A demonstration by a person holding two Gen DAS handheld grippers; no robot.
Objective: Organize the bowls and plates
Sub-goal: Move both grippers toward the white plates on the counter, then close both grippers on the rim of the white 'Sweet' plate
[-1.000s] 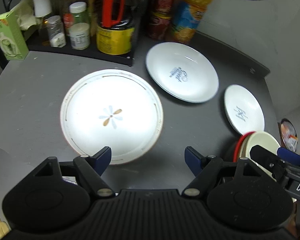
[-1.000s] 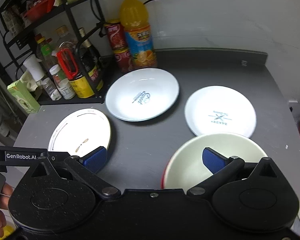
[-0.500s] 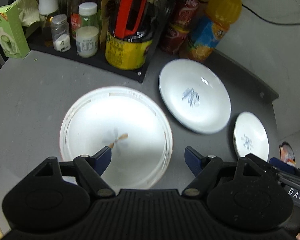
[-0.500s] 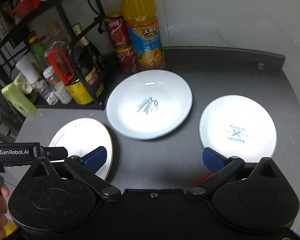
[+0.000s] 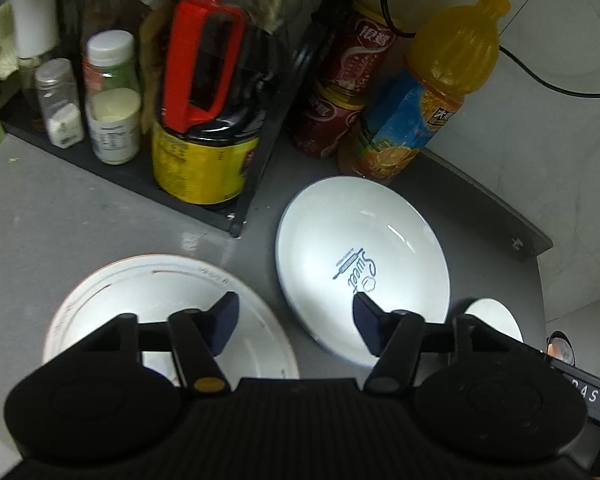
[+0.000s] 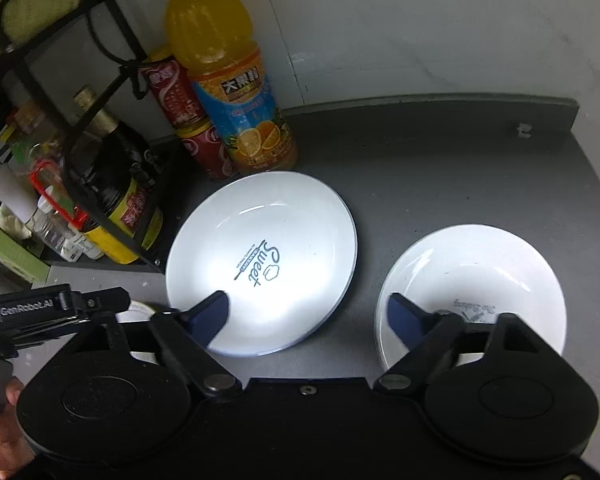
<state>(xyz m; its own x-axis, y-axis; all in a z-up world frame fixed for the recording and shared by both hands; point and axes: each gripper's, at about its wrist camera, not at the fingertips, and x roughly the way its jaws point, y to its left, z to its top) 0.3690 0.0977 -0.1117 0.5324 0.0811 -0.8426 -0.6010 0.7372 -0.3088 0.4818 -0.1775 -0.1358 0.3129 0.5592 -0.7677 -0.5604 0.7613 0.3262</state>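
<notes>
In the left wrist view, the left gripper (image 5: pixel 294 318) hangs above the dark bench (image 5: pixel 100 216) with its jaws wide apart and nothing between them. Its left finger is over the rimmed plate (image 5: pixel 112 300), which lies flat on the bench near the camera. Its right finger is over the near edge of the "Sweet" plate (image 5: pixel 360 256), which lies just beside the rimmed plate, apart from it. Behind them stand a black rack (image 5: pixel 236 216) with jars and a dark sauce jug (image 5: pixel 206 148), two red cans (image 5: pixel 332 120) and an orange juice bottle (image 5: pixel 424 100). A small part of a third white dish (image 5: pixel 496 316) shows at the right, behind the gripper body.

In the right wrist view, the right gripper (image 6: pixel 306 314) is also wide open and holds nothing. It hovers between the "Sweet" plate (image 6: pixel 268 248) and the small white plate (image 6: pixel 480 272), which lies well to the right, apart from the larger one. At the lower left, a hand (image 6: pixel 0 436) holds the handle of the other gripper.

As I judge it, the organizing is not yet done in what the pictures show: the three dishes lie separately on the bench, none stacked on another. What is left is to gather them into one pile or place. No bowl is visible in these two views.
</notes>
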